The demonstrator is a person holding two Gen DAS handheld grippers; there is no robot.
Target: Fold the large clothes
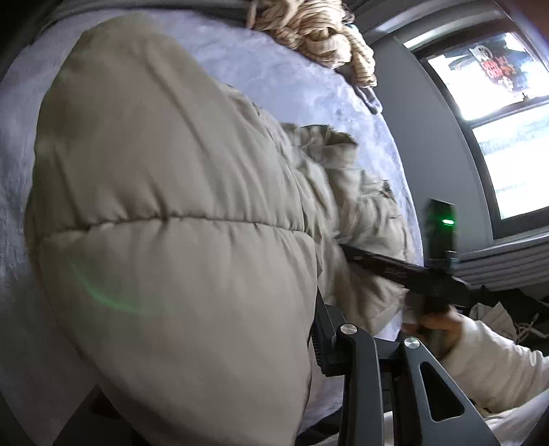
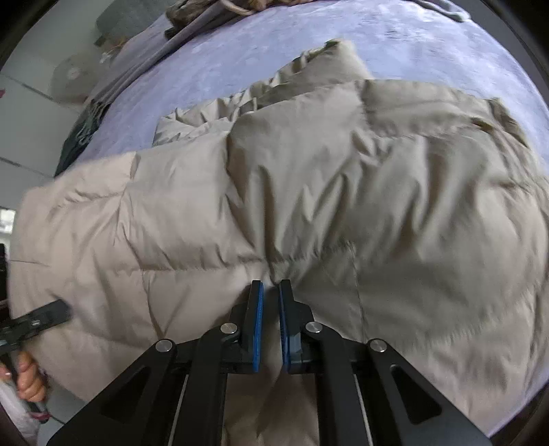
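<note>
A beige puffer jacket (image 1: 154, 171) lies spread over a lilac bed cover (image 1: 308, 85). In the left wrist view its quilted hem bulges right up against the camera and hides most of my left gripper (image 1: 291, 315); only one black finger (image 1: 322, 336) shows, with the thick hem pinched against it. In the right wrist view the same jacket (image 2: 343, 188) fills the frame. There my right gripper (image 2: 271, 288) is shut, its blue pads pinching a small fold of the fabric. My left gripper (image 2: 48, 315) shows at the jacket's left edge, held by a hand (image 2: 29, 377).
A striped cream garment (image 1: 308, 31) is heaped at the far end of the bed. Dark clothes (image 2: 206, 17) lie at the bed's far side. A window (image 1: 497, 120) and a black device with a green light (image 1: 442, 223) stand beside the bed.
</note>
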